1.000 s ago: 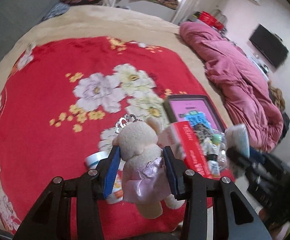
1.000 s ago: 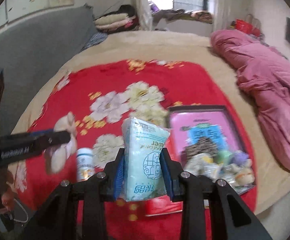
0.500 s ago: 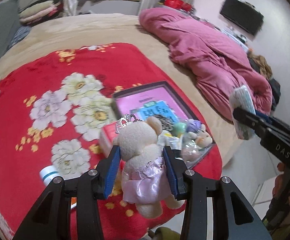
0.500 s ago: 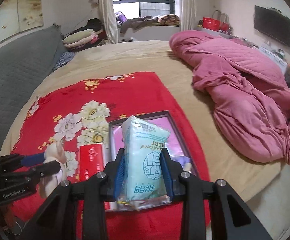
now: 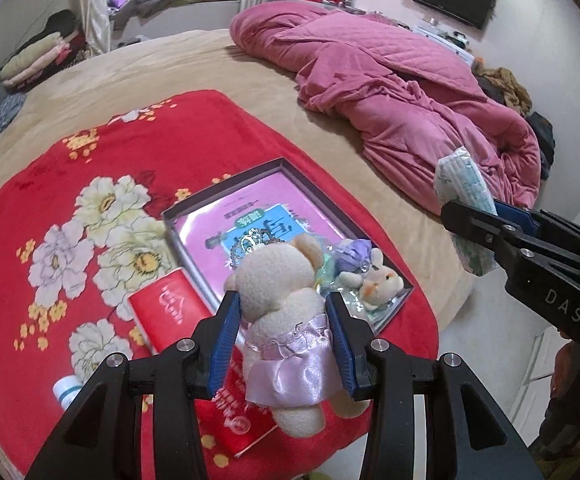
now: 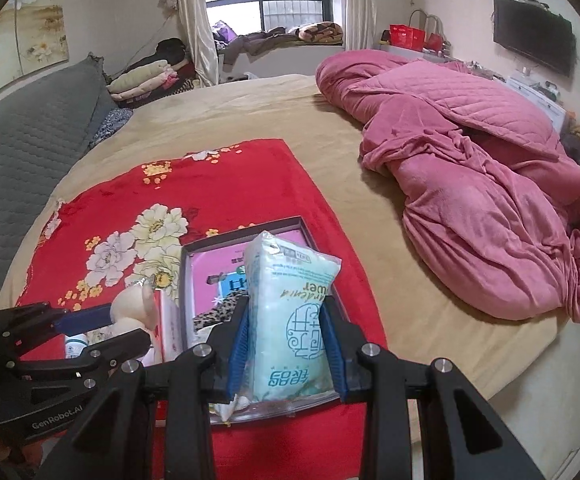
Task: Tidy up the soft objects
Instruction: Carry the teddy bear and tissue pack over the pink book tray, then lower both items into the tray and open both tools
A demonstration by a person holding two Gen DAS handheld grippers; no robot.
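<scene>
Gripping is seen on both sides: the left gripper point(image 5: 284, 344) is closed about halfway on a cream teddy bear point(image 5: 286, 300), its blue pads point(image 5: 226, 340) pressed into the waist at the pink satin skirt, and the right gripper point(image 6: 286, 344) is closed firmly on a pale green tissue pack point(image 6: 288, 320), which stands upright between the jaws. Both things are held in the air, above the near corner of the red floral blanket point(image 5: 90, 184). Just ahead of and below the left gripper a dark shallow tray point(image 5: 290, 166) is lying, in which a pink book and a small plush rabbit point(image 5: 382, 284) are found. A red box point(image 5: 170, 308) is placed beside the tray, under the left jaw. The bear is judged to be light and very soft, so a hold around the body is preferred, not on the slippery skirt alone. The pack is also thought light and squashy, with a smooth film; it should be taken at the middle, where it cannot slide out.
</scene>
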